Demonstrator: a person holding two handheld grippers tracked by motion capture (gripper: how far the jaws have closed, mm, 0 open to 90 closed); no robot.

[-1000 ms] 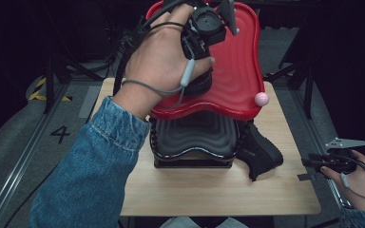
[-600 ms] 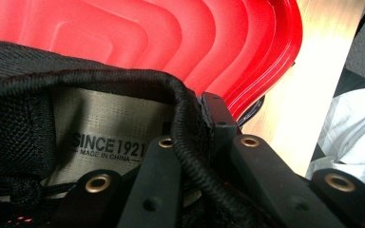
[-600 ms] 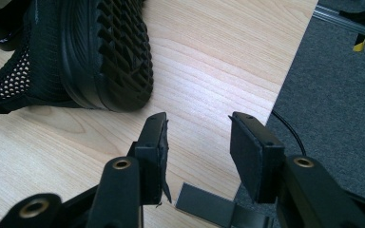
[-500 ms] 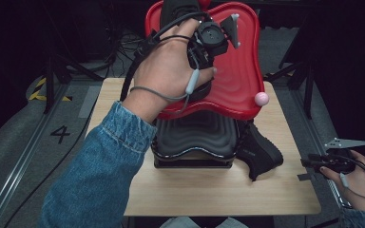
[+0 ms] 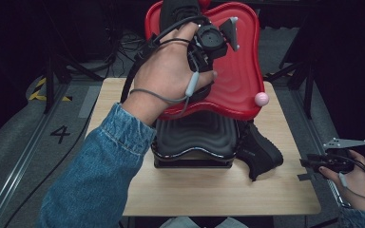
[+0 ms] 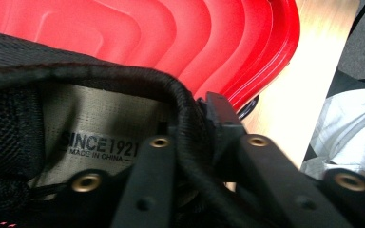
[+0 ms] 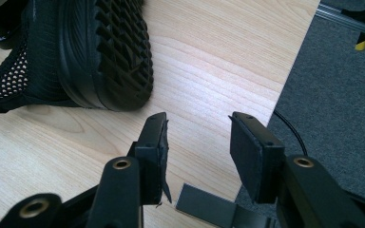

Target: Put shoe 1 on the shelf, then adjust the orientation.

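Left gripper view: black mesh sneaker [image 6: 38, 118], over the red tray [image 6: 180, 42]; my left gripper [image 6: 195, 156] pinches its padded collar. Light, soft, floppy; collar grips best. Right gripper [image 7: 197, 142] spread, idle.

The black mesh shoe [image 6: 100, 142] is held at its collar, the rim of the opening pinched between the jaws of the left gripper [image 6: 195, 156]. Its grey inner label reads "SINCE 1921, MADE IN CHINA". In the high view the shoe [image 5: 179, 10] sits over the far part of the red tray [image 5: 240, 71]; whether it touches the tray cannot be determined.
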